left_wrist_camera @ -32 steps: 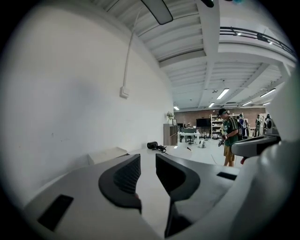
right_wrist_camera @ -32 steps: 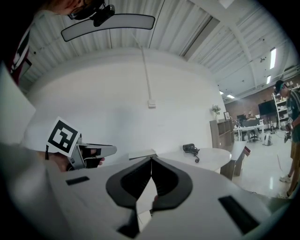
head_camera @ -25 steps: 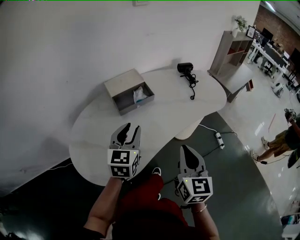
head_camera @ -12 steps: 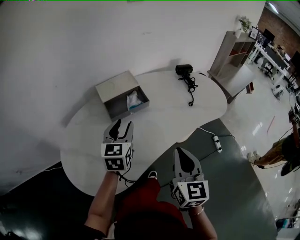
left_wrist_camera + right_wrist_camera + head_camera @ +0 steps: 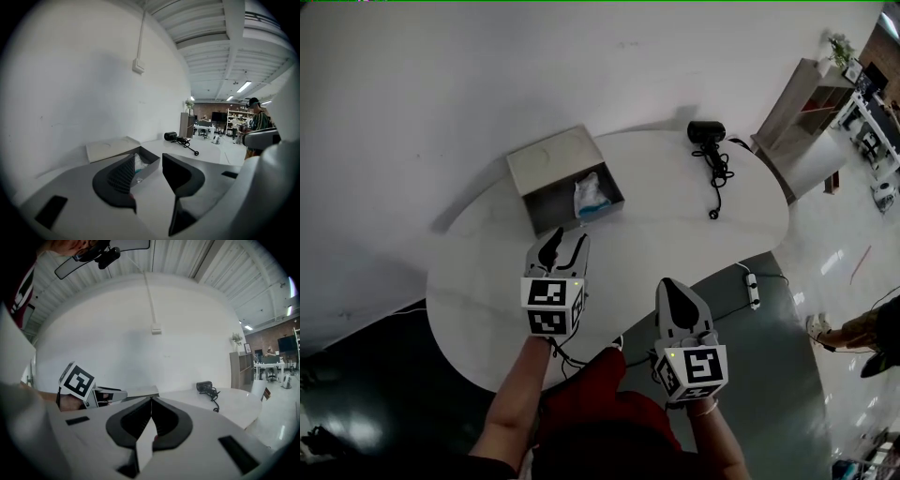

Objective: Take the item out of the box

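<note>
An open grey box (image 5: 565, 178) with its lid folded back sits on the white table (image 5: 675, 225), towards the far left. A white and teal packet (image 5: 591, 197) lies inside it. In the left gripper view the box (image 5: 149, 169) and packet (image 5: 139, 164) lie just ahead of the jaws. My left gripper (image 5: 561, 247) hovers over the table short of the box; its jaws are opening and nothing is between them. My right gripper (image 5: 669, 289) hangs shut and empty near the table's front edge. Its view shows the left gripper (image 5: 89, 391) off to the left.
A black hair dryer (image 5: 708, 133) with its coiled cord lies at the far right of the table. A power strip (image 5: 753, 291) lies on the floor beside the table. A wooden shelf (image 5: 797, 103) stands beyond it, and a person (image 5: 867, 328) is at the right edge.
The left gripper's jaws stand wider apart than a second ago. The head view has swung, so the table and box sit further right in it. The right gripper stays shut.
</note>
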Tool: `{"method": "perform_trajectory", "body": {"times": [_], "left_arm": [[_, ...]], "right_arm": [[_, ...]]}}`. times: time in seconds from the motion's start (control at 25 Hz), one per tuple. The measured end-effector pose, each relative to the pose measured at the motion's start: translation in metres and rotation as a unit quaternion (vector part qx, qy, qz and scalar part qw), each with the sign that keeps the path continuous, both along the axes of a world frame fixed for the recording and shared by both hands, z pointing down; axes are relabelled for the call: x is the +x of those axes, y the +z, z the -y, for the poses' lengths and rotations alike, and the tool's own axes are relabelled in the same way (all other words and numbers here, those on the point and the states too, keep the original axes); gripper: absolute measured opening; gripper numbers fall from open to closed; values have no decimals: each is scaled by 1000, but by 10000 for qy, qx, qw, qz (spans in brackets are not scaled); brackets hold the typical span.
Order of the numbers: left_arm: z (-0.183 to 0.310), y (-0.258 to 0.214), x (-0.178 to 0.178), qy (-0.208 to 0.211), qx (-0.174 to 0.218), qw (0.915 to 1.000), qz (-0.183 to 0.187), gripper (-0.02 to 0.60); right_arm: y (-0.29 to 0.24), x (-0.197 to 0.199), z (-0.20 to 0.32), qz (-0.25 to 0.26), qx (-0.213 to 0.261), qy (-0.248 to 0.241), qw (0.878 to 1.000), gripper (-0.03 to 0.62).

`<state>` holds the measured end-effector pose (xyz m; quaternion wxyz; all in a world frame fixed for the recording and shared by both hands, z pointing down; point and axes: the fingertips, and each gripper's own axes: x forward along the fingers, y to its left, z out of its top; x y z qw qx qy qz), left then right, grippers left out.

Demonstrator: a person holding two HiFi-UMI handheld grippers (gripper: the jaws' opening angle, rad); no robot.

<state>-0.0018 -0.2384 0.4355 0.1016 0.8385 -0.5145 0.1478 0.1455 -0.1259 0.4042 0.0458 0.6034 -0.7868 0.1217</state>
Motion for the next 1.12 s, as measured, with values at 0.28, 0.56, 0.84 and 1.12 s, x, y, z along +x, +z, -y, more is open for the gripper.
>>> {"method": "perform_trajectory", "body": {"times": [0.28, 0.56, 0.84, 1.12], "left_arm": [[17, 13, 3, -47, -202, 9998, -22, 169], [40, 24, -3, -84, -385, 9992, 63, 170], [59, 35, -2, 68, -644, 9978, 164, 185], [90, 32, 6, 187, -760, 9966, 256, 189]], "right_arm": [[11, -5, 45, -196, -173, -357, 9990, 15], [25, -11, 84, -166, -310, -463, 9983, 15], [40, -26, 114, -202, -460, -672, 9965, 15], [52, -35, 140, -191, -563, -772, 9952, 15]]}}
